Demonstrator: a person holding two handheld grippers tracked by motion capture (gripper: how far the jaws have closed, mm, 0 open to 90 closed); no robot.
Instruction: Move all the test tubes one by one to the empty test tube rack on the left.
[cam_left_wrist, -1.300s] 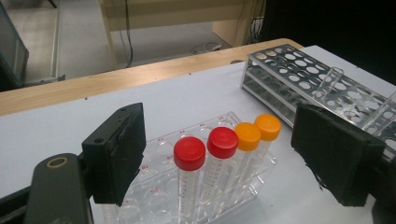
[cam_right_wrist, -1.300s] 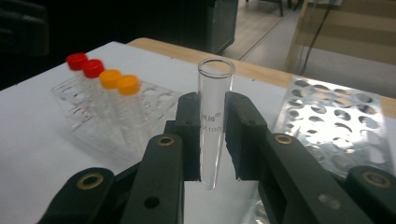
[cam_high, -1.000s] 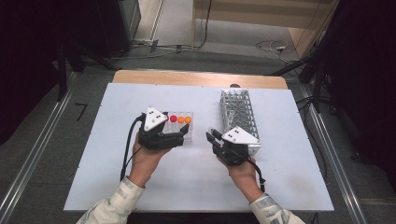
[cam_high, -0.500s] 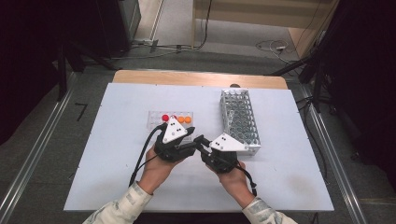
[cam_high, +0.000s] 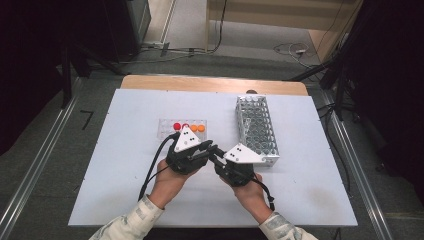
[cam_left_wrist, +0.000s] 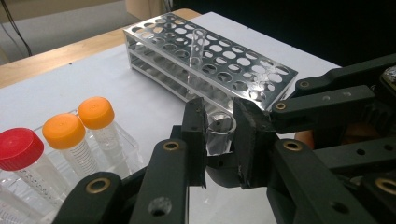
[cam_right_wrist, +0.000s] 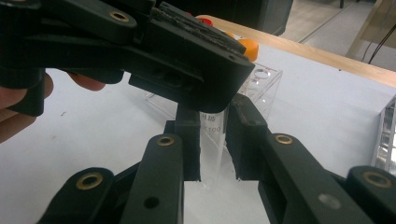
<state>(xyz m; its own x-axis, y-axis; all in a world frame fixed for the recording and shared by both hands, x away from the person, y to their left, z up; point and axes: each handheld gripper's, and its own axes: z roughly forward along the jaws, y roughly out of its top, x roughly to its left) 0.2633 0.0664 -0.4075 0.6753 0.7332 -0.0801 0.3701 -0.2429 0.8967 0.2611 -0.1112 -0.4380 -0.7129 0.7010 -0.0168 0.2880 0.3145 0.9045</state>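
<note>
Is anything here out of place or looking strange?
One clear tube leans tilted in the metal rack rather than upright. Also, both the left gripper and the right gripper clamp the same glass tube.

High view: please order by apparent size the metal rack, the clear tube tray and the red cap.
1. metal rack, the largest.
2. clear tube tray, smaller and partly hidden behind the left gripper.
3. red cap, the smallest.

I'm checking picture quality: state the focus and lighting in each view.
High view: even light on the white table, dark surroundings, soft detail. Left gripper view: clear tube and metal rack fairly sharp, near arms blurred. Right gripper view: the tube's print readable, the other tool close and blurred.
</note>
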